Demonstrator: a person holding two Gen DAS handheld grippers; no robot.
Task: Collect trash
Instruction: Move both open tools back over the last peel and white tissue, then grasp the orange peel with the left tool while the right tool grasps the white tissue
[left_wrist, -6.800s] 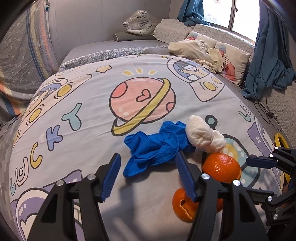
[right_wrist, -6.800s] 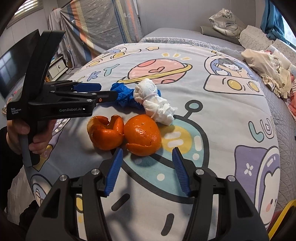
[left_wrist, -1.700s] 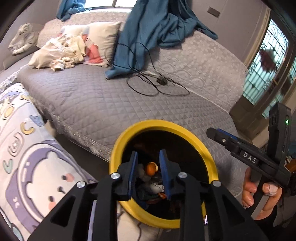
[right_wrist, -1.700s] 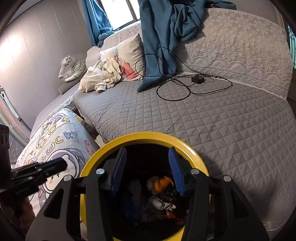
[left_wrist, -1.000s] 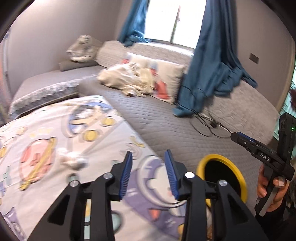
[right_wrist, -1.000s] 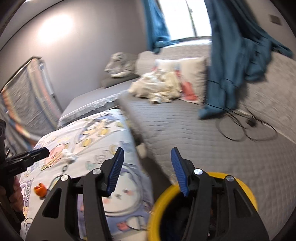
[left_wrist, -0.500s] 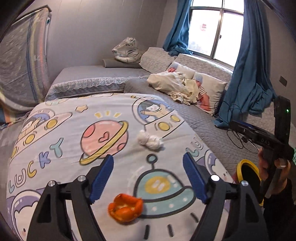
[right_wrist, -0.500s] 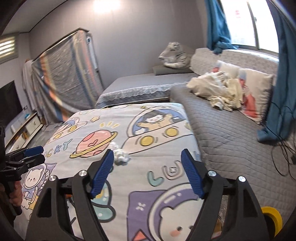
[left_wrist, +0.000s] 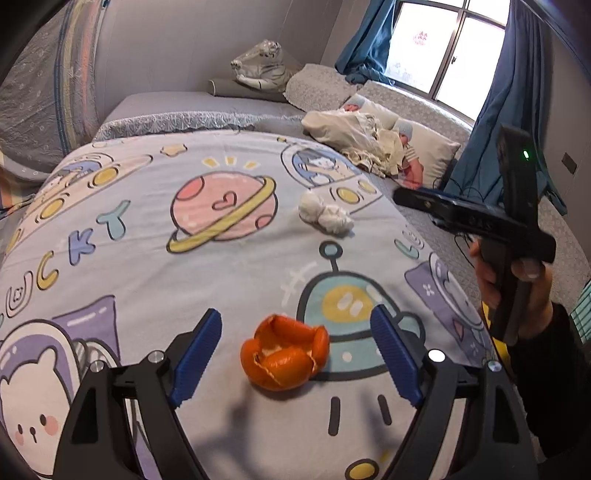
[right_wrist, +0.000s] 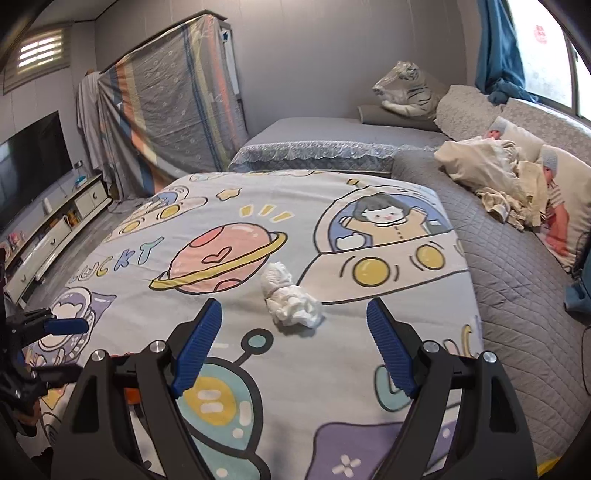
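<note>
- The left gripper hangs over the near end of a bed with a cartoon space sheet. Its blue fingers stand wide apart and are opening, pressing on nothing.
- An orange peel lies on the sheet, seen between those fingers with a clear gap on each side.
- A crumpled white tissue lies farther up the sheet, just beside the pink planet print, well apart from the peel.
- The right gripper points across the same sheet. Its fingers are also wide apart with nothing held; the tissue lies beyond their tips, roughly in line with the gap.
- In the left view the right gripper shows at the right edge, gripped by a hand in a dark sleeve.
- A grey quilted couch runs along the sheet's right side, with pillows and a heap of cream cloth on it.
</note>
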